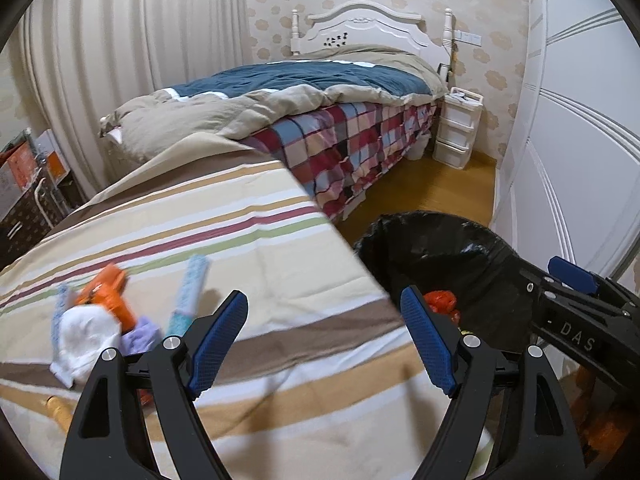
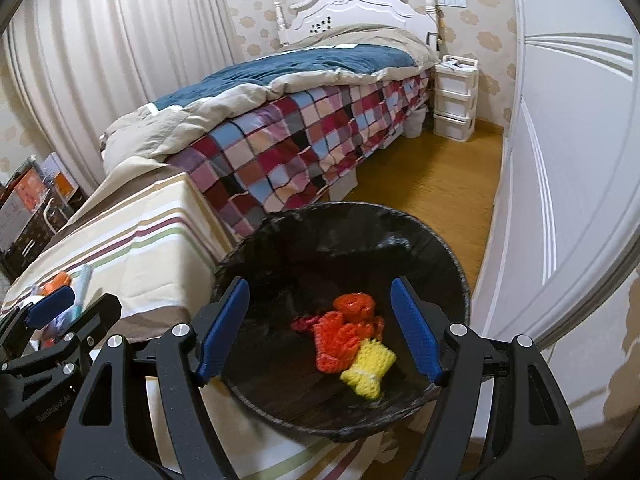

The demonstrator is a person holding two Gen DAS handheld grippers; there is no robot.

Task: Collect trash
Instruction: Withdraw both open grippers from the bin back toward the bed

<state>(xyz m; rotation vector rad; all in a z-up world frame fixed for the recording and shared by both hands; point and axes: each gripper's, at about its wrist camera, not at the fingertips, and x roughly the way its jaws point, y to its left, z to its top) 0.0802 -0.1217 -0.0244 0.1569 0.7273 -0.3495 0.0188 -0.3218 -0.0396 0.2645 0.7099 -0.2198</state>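
1. Down in the black trash bin (image 2: 400, 240), on its floor, lie an orange net bundle (image 2: 340, 344), a yellow net bundle (image 2: 370, 368) touching it, and a crumpled orange wrapper (image 2: 354, 306) just behind them.
2. Your right gripper (image 2: 320, 328) hangs over the bin's mouth. Its blue pads are spread wide and nothing is between them.
3. Your left gripper (image 1: 324, 344) hangs over the right edge of the striped cloth (image 1: 240, 240), next to the bin. Its blue pads are spread wide too, and they hold nothing.
4. More trash lies on the striped cloth near its left side: an orange wrapper (image 1: 108, 292), a white crumpled wad (image 1: 86, 340), a small purple scrap (image 1: 140, 338) and a long pale blue patterned packet (image 1: 188, 292). They sit close together; the wad, the orange wrapper and the purple scrap touch.
5. You can see the bin standing on the wood floor (image 2: 440, 184), right beside the striped cloth's edge.
6. Behind the cloth is a bed (image 1: 348, 136) with a checked blanket, a blue and tan quilt and a white headboard (image 1: 360, 26).
7. Beside the head of the bed stands a small white drawer unit (image 1: 458, 128).
8. White doors (image 2: 560, 160) run along the right side, and pale curtains (image 1: 132, 40) hang on the left.
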